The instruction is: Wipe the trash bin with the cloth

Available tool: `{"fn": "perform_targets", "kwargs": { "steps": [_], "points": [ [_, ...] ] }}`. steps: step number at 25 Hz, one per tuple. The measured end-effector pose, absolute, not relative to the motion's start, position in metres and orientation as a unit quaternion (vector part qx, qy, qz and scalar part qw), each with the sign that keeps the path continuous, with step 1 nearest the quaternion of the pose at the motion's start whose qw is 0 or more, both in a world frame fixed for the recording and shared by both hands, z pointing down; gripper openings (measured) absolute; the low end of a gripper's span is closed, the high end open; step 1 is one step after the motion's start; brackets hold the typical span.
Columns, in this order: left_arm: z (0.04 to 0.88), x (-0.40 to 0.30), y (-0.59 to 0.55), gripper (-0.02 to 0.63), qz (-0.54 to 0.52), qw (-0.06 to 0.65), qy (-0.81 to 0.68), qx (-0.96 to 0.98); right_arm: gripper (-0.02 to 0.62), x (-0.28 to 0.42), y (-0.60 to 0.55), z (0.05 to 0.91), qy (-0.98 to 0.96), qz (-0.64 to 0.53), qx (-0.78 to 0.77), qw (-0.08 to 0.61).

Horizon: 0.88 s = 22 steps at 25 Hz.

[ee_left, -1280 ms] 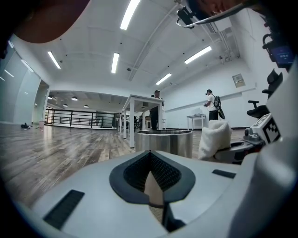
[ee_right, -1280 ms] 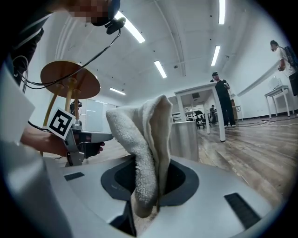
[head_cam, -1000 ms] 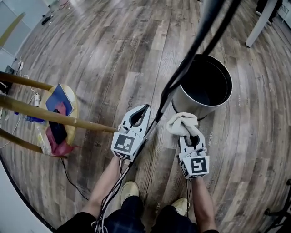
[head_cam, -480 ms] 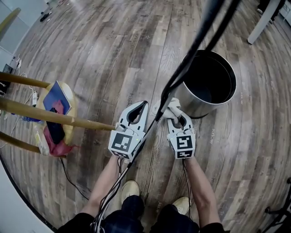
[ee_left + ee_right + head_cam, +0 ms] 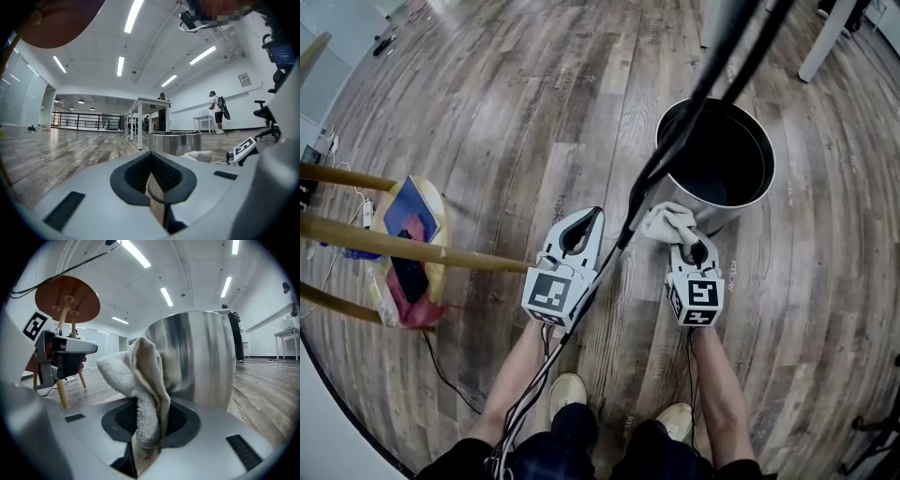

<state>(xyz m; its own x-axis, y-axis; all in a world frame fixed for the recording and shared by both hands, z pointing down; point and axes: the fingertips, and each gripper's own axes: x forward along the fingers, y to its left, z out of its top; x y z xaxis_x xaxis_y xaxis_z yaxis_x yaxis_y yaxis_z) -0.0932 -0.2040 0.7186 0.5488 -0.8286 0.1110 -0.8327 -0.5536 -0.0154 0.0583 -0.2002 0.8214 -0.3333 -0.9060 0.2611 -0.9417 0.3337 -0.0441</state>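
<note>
Head view: right tool (image 5: 697, 250) pinches cloth (image 5: 667, 222) beside trash bin (image 5: 736, 208), interior dark.

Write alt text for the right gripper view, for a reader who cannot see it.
The right gripper is shut on a crumpled off-white terry cloth, just in front of a round shiny steel trash bin. A wooden stool stands behind.

Cloth (image 5: 667, 222) against trash bin (image 5: 733, 211), stool (image 5: 394, 241) well left.

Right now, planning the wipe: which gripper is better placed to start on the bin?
Right. The right gripper is shut on the cloth, close beside the trash bin wall; the left gripper is shut on nothing.
</note>
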Motion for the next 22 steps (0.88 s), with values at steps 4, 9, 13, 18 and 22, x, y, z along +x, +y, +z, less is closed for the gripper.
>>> {"fn": "perform_targets", "kwargs": {
  "steps": [4,9,13,18,22],
  "points": [
    [0.720,-0.090,-0.203,-0.005,0.052,0.022,-0.467,0.882,0.095,0.078,-0.190,0.818,-0.804,0.083,0.581,0.093],
    [0.721,-0.089,-0.205,-0.005,0.051,0.028,-0.463,0.884,0.095,0.107,-0.181,0.809,-0.785,0.083,0.609,0.080],
    [0.721,-0.079,-0.200,-0.005,0.051,0.027,-0.458,0.887,0.095,0.146,-0.173,0.803,-0.762,0.086,0.638,0.066],
    [0.720,-0.070,-0.196,-0.005,0.053,0.021,-0.455,0.889,0.095,0.204,-0.170,0.809,-0.723,0.098,0.682,0.055],
    [0.718,-0.071,-0.197,-0.005,0.052,0.019,-0.457,0.888,0.095,0.230,-0.170,0.808,-0.705,0.099,0.701,0.050]
  ]
}}
